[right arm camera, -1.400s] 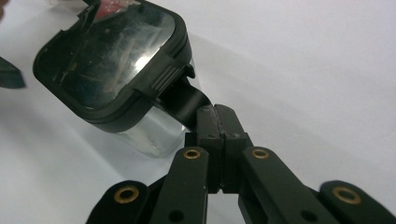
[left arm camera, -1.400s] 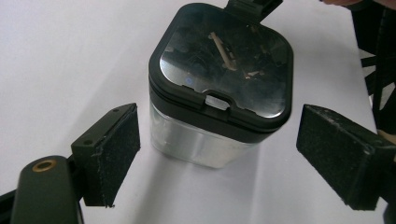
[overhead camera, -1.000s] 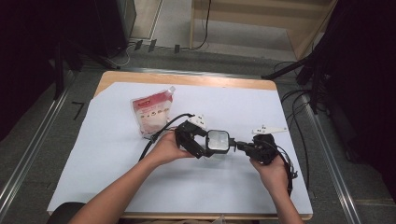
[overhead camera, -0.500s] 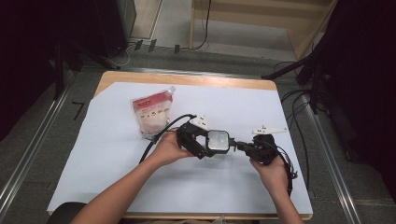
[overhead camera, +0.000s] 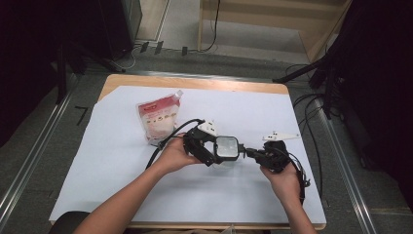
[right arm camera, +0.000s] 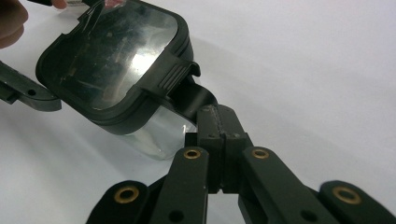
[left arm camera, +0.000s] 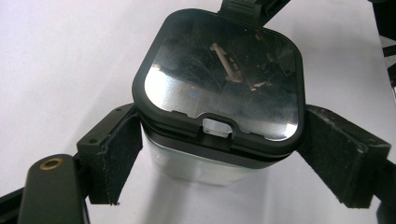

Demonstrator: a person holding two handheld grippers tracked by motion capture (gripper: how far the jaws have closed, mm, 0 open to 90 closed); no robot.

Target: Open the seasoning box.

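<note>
A pouch on a white-covered table, with dark kit around

We see a red-and-white spouted pouch [overhead camera: 158,119] lying flat on the white sheet [overhead camera: 112,161] that covers most of the wooden table [overhead camera: 195,83], toward its far left, spout pointing away toward the far edge. Beyond the table we find a grey floor [overhead camera: 185,29] with loose black cables [overhead camera: 311,105] at the right, a light wooden frame [overhead camera: 272,22] at the back, and metal rails [overhead camera: 29,161] along both sides.

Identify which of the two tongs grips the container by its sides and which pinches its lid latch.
The left tongs clamp the clear container by opposite sides. The right tongs are shut on the lid's black latch flap.
</note>
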